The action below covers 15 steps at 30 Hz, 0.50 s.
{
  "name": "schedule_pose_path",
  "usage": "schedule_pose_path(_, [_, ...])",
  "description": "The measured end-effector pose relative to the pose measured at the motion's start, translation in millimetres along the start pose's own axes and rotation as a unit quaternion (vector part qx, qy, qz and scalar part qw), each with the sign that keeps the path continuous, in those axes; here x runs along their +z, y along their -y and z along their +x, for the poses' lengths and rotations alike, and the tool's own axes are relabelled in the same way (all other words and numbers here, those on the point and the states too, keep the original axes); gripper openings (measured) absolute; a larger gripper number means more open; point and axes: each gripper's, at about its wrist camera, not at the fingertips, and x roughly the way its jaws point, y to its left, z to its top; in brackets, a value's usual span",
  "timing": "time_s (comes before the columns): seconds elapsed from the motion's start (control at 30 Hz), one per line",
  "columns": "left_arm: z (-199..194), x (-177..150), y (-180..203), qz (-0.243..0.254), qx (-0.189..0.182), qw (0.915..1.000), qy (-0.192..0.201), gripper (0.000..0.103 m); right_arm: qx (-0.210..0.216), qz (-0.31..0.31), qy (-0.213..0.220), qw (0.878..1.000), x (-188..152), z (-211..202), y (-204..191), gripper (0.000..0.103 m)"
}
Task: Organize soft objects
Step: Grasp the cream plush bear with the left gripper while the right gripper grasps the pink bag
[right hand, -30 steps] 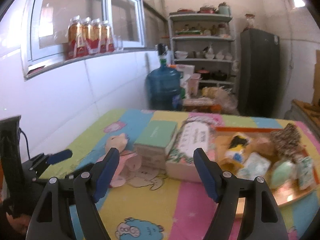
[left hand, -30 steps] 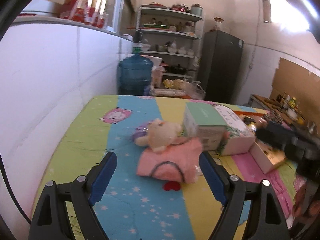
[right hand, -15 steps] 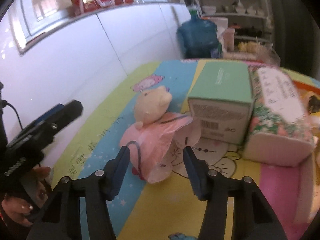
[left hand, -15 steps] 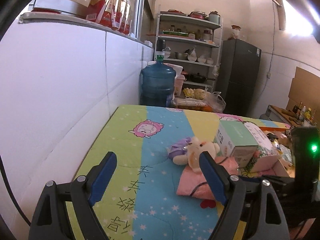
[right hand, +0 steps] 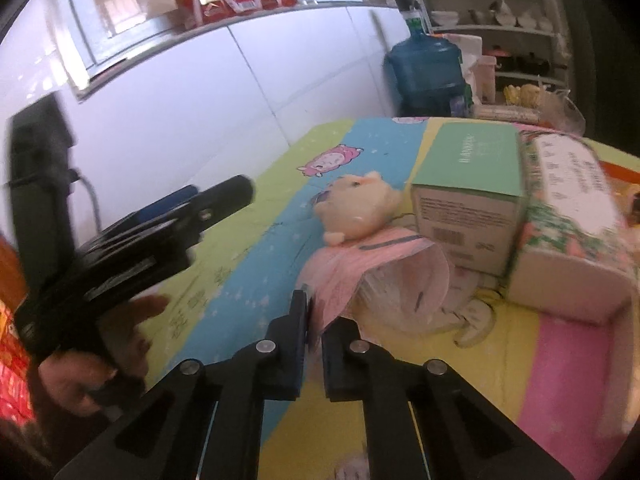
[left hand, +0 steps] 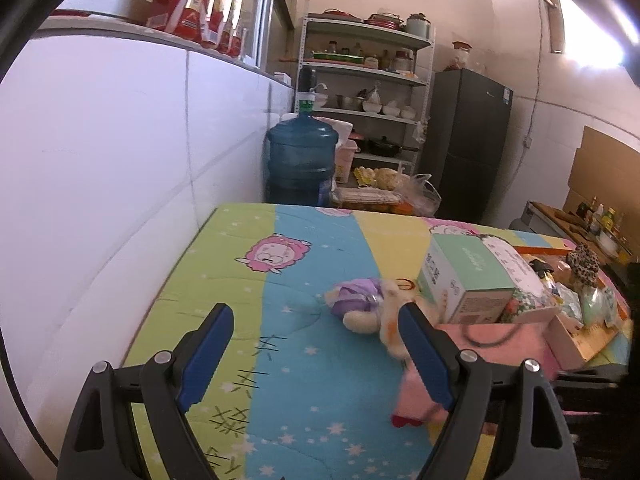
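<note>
A pink cloth pouch [right hand: 352, 276], thin and crumpled with a dark cord loop on its upper face, lies on a bright cartoon-print bedsheet [right hand: 400, 412] striped in green, blue, yellow and pink, about midway along the surface and well in from the edge by the white wall. The right gripper [right hand: 314, 320] has just been closing and its jaws are now pressed together on the pouch's near corner, with pink fabric pinched between the black pads. A cream plush toy [right hand: 356, 208] rests on the far end of the pouch, its head tipped toward the wall; in the left wrist view the same toy [left hand: 366, 304] shows a purple garment. Just beyond the pouch, touching or nearly touching it, stands a mint-topped cardboard box [right hand: 472, 188] with a barcode on its near face, and tight against that box's side sits a floral tissue box [right hand: 572, 216]. The left gripper [left hand: 320, 350] hovers above the blue stripe nearer the wall-side edge, its blue-padded jaws spread wide with nothing between them; the right wrist view shows a person's hand [right hand: 116, 344] holding it. Past the surface's far edge stand a blue water jug [left hand: 301, 160], a metal shelf rack of dishes [left hand: 368, 92] and a dark refrigerator [left hand: 466, 144]. Red-labelled bottles [left hand: 200, 4] line the windowsill above the wall.
</note>
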Motion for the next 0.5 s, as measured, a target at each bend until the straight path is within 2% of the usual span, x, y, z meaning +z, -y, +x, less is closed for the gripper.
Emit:
schedule_pose_path(0.27, [27, 5, 24, 0.003, -0.019, 0.9994, -0.030, 0.084, -0.037, 0.010, 0.040, 0.998, -31, -74, 17, 0.007])
schedule_pose_path(0.37, [46, 7, 29, -0.010, -0.022, 0.9984, -0.051, 0.084, -0.041, 0.020, 0.055, 0.997, -32, -86, 26, 0.007])
schedule_pose_path(0.5, [72, 8, 33, -0.019, -0.002, 0.9970, -0.075, 0.084, -0.035, 0.025, 0.062, 0.997, -34, -92, 34, 0.007])
